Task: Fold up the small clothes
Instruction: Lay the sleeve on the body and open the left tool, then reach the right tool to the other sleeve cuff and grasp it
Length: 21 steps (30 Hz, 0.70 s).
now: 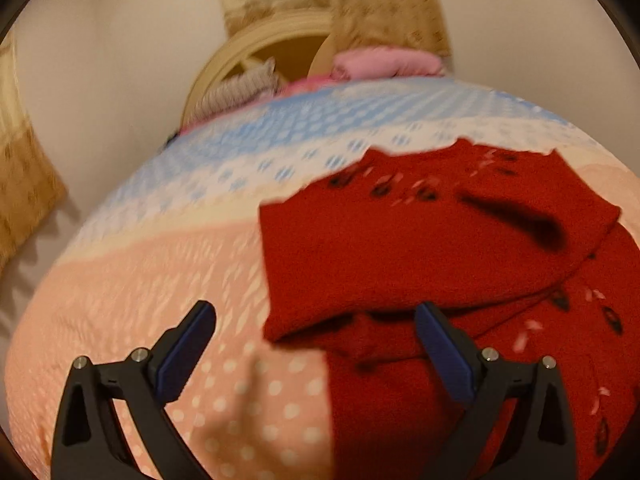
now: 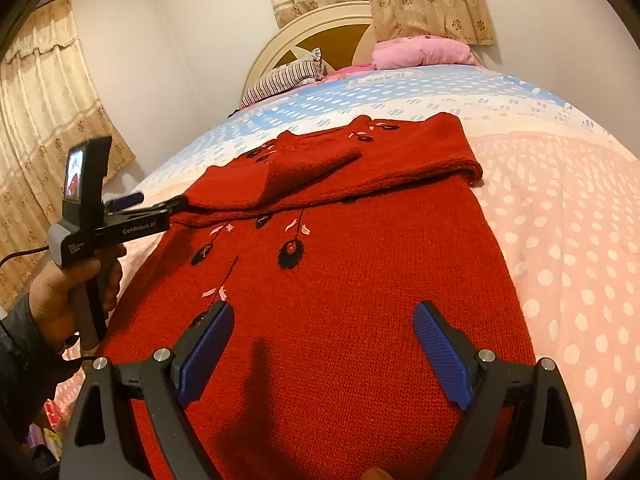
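A red knitted sweater with black and pink embroidered flowers lies flat on the bed, both sleeves folded across its upper part. In the left wrist view, blurred, the sweater fills the right half. My left gripper stands open over its folded left edge, one finger above the bedsheet and the other above the red knit, with nothing pressed between the pads. From the right wrist, the left gripper sits at the sweater's left edge by the folded sleeve. My right gripper hangs open above the sweater's lower body, holding nothing.
The bedsheet is pink with white dots, turning blue toward the headboard. A pink pillow and a striped pillow lie at the head. Curtains hang at left and behind. A person's hand grips the left tool.
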Tool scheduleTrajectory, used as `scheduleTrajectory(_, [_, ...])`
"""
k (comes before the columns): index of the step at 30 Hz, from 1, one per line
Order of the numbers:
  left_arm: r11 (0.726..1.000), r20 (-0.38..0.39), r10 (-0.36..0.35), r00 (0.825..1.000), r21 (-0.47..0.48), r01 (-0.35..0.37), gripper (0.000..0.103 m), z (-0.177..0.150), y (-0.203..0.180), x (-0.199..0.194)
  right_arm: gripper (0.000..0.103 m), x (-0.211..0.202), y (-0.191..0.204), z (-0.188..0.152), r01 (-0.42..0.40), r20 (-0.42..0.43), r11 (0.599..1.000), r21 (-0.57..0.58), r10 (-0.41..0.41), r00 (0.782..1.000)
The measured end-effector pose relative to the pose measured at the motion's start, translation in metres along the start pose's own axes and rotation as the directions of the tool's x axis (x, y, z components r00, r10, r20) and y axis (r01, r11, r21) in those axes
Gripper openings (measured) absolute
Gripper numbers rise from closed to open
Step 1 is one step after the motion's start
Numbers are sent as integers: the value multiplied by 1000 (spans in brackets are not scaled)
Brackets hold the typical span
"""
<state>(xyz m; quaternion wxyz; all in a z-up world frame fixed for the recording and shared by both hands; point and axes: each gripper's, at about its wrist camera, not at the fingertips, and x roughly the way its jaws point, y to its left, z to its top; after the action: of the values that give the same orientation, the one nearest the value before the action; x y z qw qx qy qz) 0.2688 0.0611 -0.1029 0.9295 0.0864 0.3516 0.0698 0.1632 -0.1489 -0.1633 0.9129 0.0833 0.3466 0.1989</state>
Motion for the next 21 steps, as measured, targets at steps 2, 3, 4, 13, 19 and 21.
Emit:
scheduleTrajectory(2, [998, -58, -43, 997, -48, 41, 102, 1, 6, 14, 92, 0, 0, 1, 12, -3, 1000, -7, -12, 1000])
scheduleTrajectory(3, [997, -89, -60, 994, -59, 55, 102, 0, 8, 21, 92, 0, 1, 1, 24, -4, 1000, -10, -24, 1000])
scheduleTrajectory(4, [996, -116, -66, 991, -74, 58, 102, 0, 8, 27, 92, -1, 3, 3, 42, -15, 999, -15, -42, 999])
scheduleTrajectory(13, [946, -159, -190, 969, -295, 138, 103, -19, 41, 44, 92, -21, 32, 74, 169, 20, 981, -97, -167, 986])
scheduleTrajectory(19, [948, -156, -179, 971, -291, 128, 103, -19, 39, 46, 91, 51, 76, 129, 154, -71, 963, -221, -173, 982])
scheduleTrajectory(21, [944, -158, -191, 969, -301, 137, 103, -19, 41, 49, 80, 88, 89, 136, 173, -106, 951, -257, -205, 973])
